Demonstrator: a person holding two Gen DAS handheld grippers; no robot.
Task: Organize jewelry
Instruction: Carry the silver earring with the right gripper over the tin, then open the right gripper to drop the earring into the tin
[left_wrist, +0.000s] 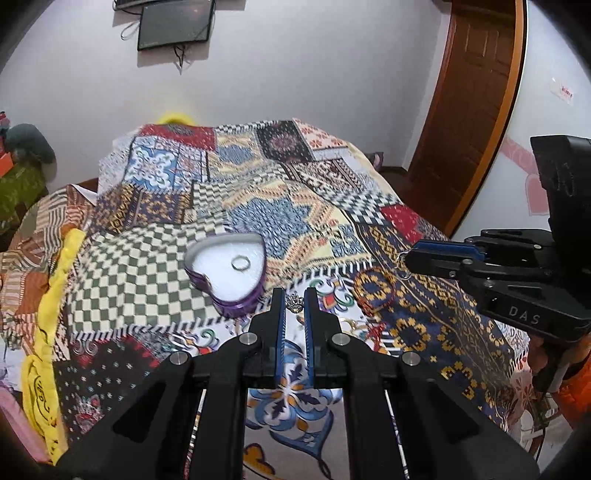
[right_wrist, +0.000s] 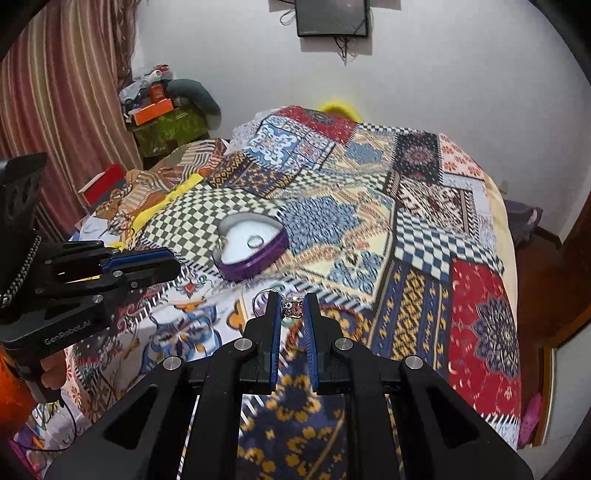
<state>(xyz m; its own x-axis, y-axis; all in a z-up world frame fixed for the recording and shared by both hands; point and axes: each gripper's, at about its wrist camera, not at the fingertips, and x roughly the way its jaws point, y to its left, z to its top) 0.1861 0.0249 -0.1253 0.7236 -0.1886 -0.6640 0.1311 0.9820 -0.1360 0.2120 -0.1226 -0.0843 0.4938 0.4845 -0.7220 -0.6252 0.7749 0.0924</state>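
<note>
A purple heart-shaped tin (left_wrist: 236, 306) (right_wrist: 255, 264) lies open on the patchwork bedspread (left_wrist: 258, 206), with a plain silver ring (left_wrist: 240, 263) (right_wrist: 255, 242) on its white lining. My left gripper (left_wrist: 295, 301) hovers just in front of the tin, shut on a small ornate silver piece (left_wrist: 295, 303). In the right wrist view the left gripper (right_wrist: 177, 264) enters from the left, and what it holds is hidden. My right gripper (right_wrist: 293, 301) is shut on a jewelled ring (right_wrist: 293, 307), with a thin wire loop (right_wrist: 260, 297) beside its left finger. The right gripper (left_wrist: 406, 258) shows at the right of the tin.
A yellow cloth (left_wrist: 40, 332) runs along the bed's left edge. What looks like a red beaded strand (left_wrist: 371, 321) lies on the spread between the grippers. A wooden door (left_wrist: 469, 129) stands at the right. Striped curtains (right_wrist: 55, 110) and piled boxes (right_wrist: 162, 107) are at the left.
</note>
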